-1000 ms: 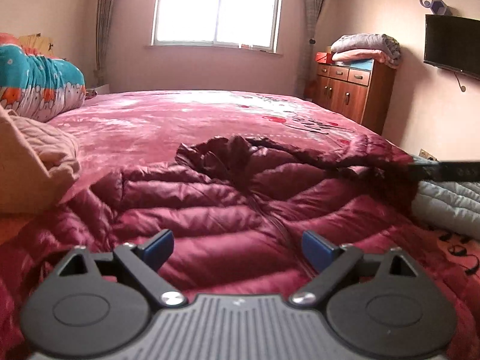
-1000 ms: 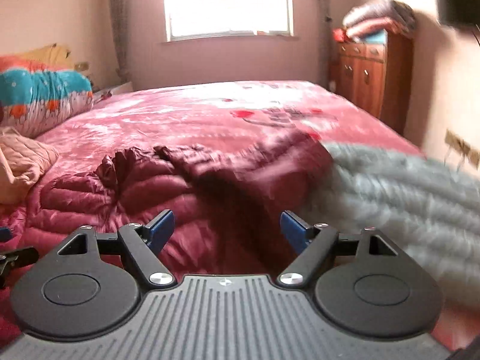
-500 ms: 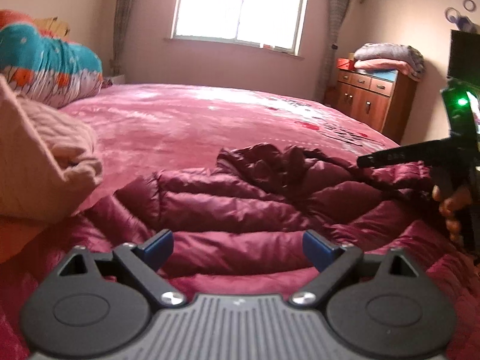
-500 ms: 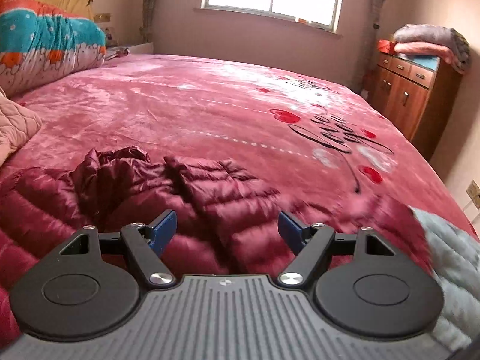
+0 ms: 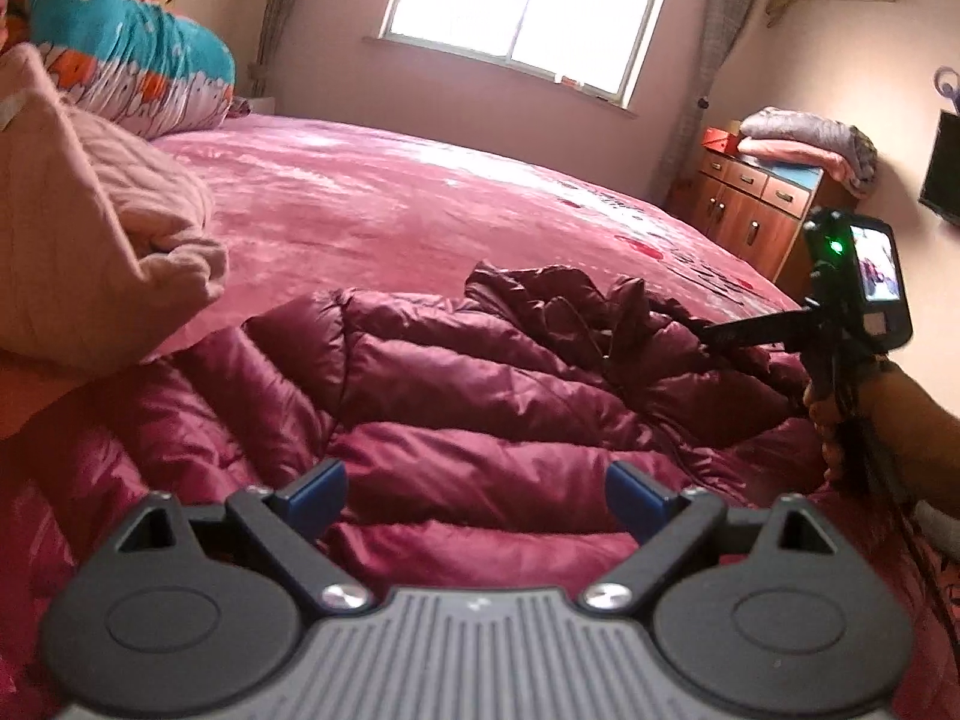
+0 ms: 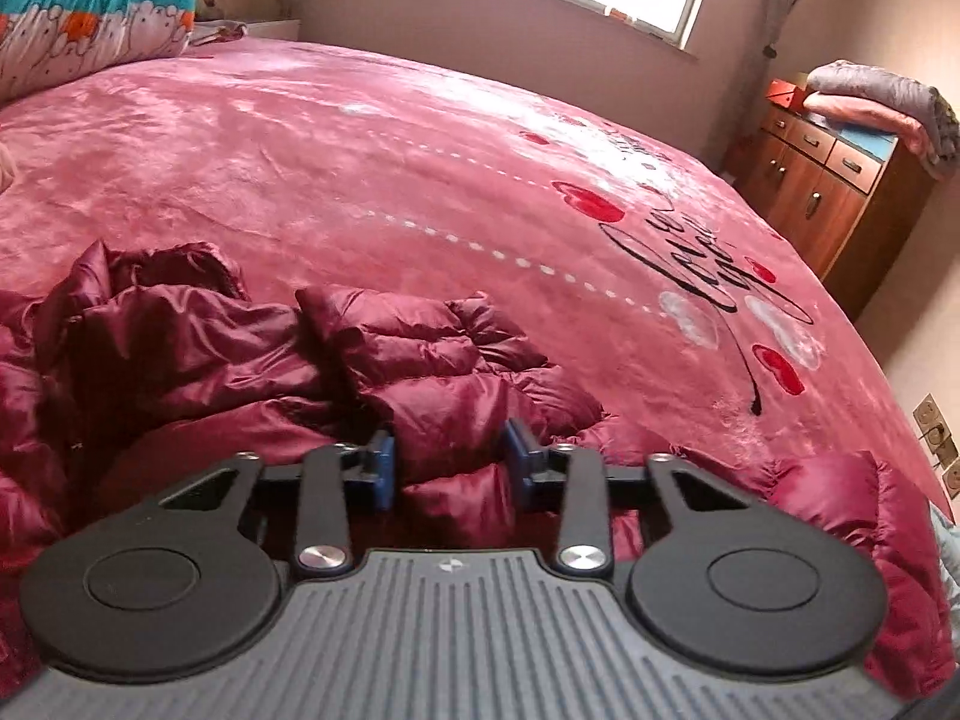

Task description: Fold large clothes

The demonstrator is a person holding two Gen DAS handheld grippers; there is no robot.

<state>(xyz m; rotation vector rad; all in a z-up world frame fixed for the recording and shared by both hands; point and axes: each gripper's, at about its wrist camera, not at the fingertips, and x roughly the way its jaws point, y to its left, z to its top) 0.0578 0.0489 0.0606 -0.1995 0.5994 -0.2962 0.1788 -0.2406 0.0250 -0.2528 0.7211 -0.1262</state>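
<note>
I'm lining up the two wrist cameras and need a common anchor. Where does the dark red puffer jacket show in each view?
Left wrist: the dark red puffer jacket fills the centre and lower middle, ahead of the open left gripper.
Right wrist: it lies lower left to bottom centre, a fold between the closing jaws of the right gripper.
Shared landmark: the wooden dresser, at the right in both.

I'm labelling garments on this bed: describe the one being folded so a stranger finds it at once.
Start at the wide pink plush bedspread with red hearts. On its near edge lies a dark maroon quilted puffer jacket, crumpled. Its shiny, ribbed fabric sets it apart from the matte peach quilted cushion beside it.
</note>
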